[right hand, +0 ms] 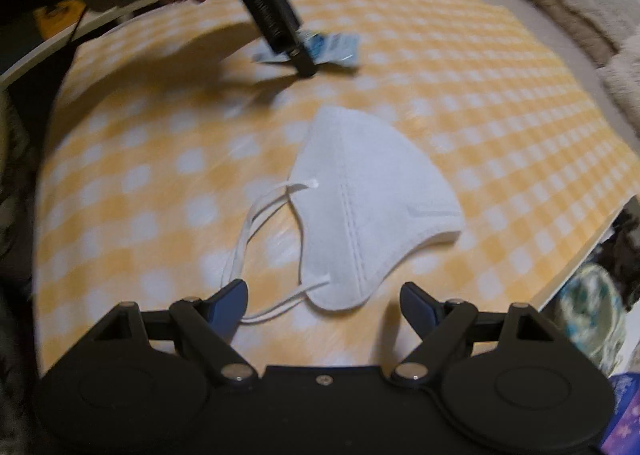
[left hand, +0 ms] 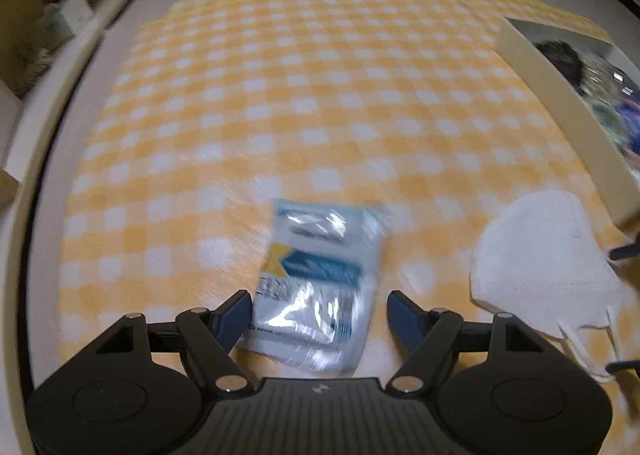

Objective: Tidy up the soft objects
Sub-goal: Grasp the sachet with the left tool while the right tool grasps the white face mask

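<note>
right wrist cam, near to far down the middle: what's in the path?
Right gripper, jaws open → white face mask flat on the yellow checked cloth → left gripper tip → plastic packet behind it → blurred clutter past the cloth's far edge.

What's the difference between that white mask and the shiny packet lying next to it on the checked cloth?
The white mask is bare, matte fabric with ear loops trailing from it; the packet is glossy plastic with blue and yellow print. The mask is folded into a curved, pointed shape; the packet is a flat rectangle. The mask lies before the open right gripper, the packet between the open left gripper's fingers. Both lie flat on the yellow checked cloth.
</note>
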